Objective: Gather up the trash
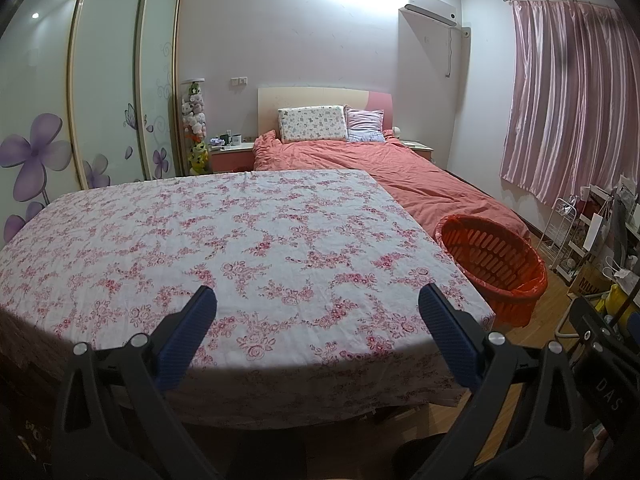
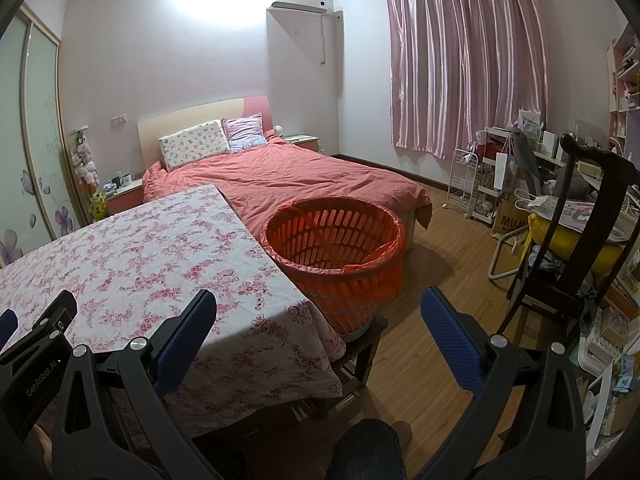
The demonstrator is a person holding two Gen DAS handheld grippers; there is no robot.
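Note:
An orange slotted basket [image 2: 334,240] lined with an orange bag stands on a dark stool at the table's right side; it also shows in the left wrist view [image 1: 494,258]. The table [image 1: 224,236] wears a pink floral cloth, and no trash shows on it. My left gripper [image 1: 318,300] is open and empty above the table's near edge. My right gripper [image 2: 319,306] is open and empty, between the table's right corner and the basket. The left gripper's body [image 2: 36,344] shows at the lower left of the right wrist view.
A bed with a salmon duvet [image 2: 280,176] lies behind the table. A dark wooden chair [image 2: 576,248] and cluttered shelves stand at the right on the wood floor [image 2: 432,280]. A wardrobe [image 1: 100,92] with flower prints is at the left. My knee [image 2: 368,452] shows below.

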